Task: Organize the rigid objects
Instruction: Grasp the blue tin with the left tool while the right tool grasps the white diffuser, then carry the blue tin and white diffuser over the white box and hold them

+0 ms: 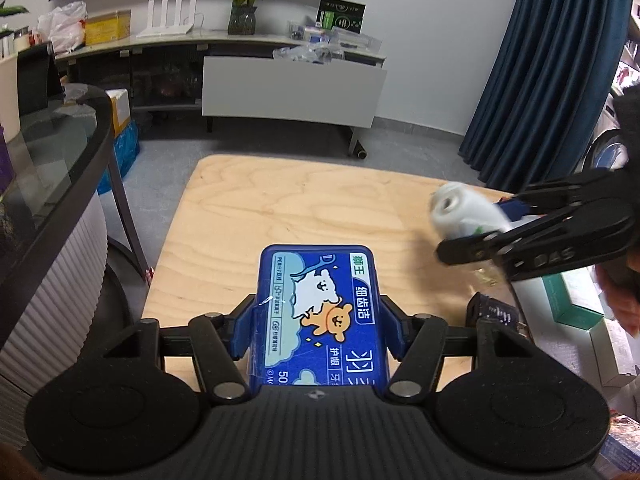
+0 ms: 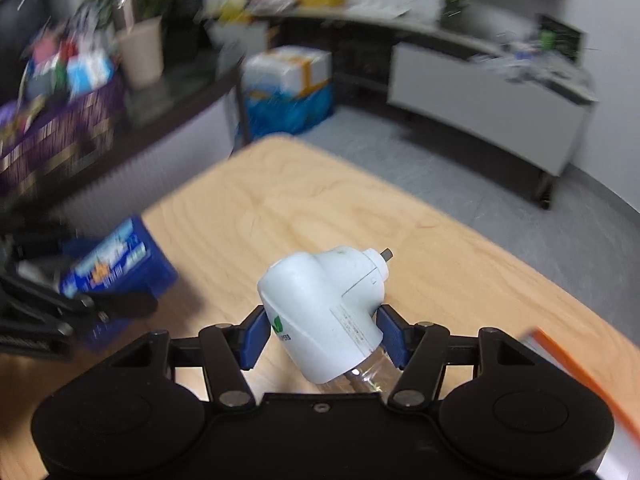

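My left gripper is shut on a blue floss-pick box with a cartoon bear and dog on its lid, held above the wooden table. It also shows blurred in the right wrist view. My right gripper is shut on a white plug-in mosquito repellent device with a clear bottle at its base, held over the table. In the left wrist view the device and the right gripper are at the right.
White and green boxes lie at the table's right edge. An orange-edged box is at the right. A glass-topped dark desk stands left of the table. A low white cabinet is across the floor.
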Tool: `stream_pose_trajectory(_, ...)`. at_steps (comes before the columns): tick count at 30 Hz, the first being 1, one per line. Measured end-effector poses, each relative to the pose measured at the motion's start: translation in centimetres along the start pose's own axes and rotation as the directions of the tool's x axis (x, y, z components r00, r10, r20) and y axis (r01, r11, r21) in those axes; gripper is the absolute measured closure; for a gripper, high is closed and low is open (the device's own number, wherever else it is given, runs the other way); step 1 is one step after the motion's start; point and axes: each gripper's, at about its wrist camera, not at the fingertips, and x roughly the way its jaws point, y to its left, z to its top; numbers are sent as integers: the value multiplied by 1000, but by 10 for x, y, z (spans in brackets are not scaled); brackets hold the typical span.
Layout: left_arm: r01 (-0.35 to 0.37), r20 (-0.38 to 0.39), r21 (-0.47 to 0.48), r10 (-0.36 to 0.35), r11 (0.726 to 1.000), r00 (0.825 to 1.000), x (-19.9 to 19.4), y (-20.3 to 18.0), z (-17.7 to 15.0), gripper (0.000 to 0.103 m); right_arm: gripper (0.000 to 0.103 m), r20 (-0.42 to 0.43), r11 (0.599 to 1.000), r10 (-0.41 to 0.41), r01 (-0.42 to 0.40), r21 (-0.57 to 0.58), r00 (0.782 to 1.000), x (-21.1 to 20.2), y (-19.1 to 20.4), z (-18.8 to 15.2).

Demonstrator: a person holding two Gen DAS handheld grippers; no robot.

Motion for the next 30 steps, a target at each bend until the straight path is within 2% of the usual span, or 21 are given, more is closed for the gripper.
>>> stream_pose_trajectory(3,-5,16,19,5,1000,1000,-7,-7,0,40,33,92,995,-36,27,100,995,-38,2,-6)
stream_pose_trajectory(6,-10,30,40,8,999,1000,-18,-18,2,40,33,174,984,-82,52,170,981,-80,7,-16)
stream_pose_trajectory(12,-6,85,79,-1,997,996,-52,-50,2,40,33,281,946,-203,113,304,938,-157,16,-55)
stream_pose_trajectory(19,48,117,90,-59,995,991,-86,-96,-3,40,33,303,864,-362,194,465,881,-227,16,-120)
stream_pose_trajectory(23,84,122,105,-97,991,988,-96,-128,-10,40,33,285,819,-431,239,521,856,-256,13,-153)
stream_pose_trajectory(30,156,101,135,-170,978,980,-91,-171,-19,40,33,266,762,-498,269,590,825,-280,4,-191)
